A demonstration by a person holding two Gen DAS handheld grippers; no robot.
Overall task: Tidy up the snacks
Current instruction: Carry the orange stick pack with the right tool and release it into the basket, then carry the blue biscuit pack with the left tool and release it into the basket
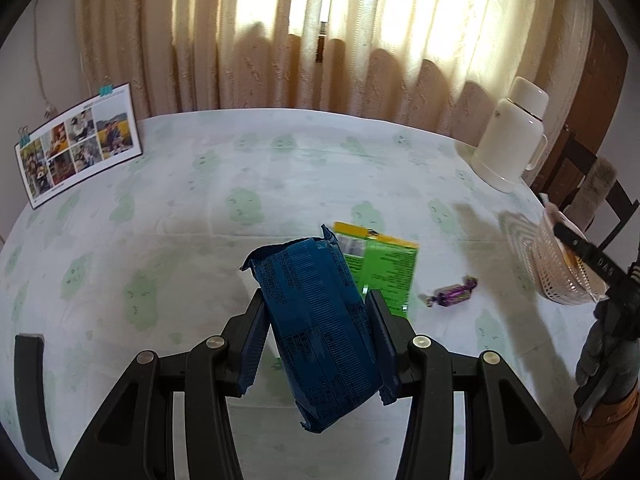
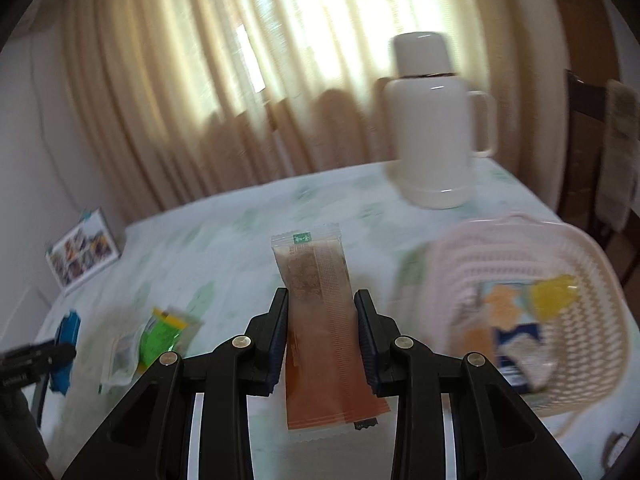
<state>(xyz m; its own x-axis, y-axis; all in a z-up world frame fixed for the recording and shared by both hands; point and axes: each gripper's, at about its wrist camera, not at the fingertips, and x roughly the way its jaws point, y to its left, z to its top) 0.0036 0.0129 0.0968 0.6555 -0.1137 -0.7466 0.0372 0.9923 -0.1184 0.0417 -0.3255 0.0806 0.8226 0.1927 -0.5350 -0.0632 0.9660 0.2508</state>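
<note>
My left gripper [image 1: 318, 300] is shut on a blue snack packet [image 1: 320, 320] and holds it above the table. A green and yellow packet [image 1: 386, 268] lies flat just beyond it, and a purple wrapped candy [image 1: 452, 291] lies to its right. My right gripper [image 2: 321, 298] is shut on a long orange-brown snack bar [image 2: 320, 320], held above the table to the left of a pale woven basket [image 2: 532, 248]. The basket holds several packets [image 2: 516, 320]. The basket also shows at the right edge of the left wrist view [image 1: 548, 256].
A white thermos jug [image 1: 510, 136] stands at the table's far right, also in the right wrist view [image 2: 434, 120]. A photo card [image 1: 78, 144] leans at the far left. A dark flat object [image 1: 34, 396] lies at the near left. A chair [image 1: 592, 196] stands beyond the table.
</note>
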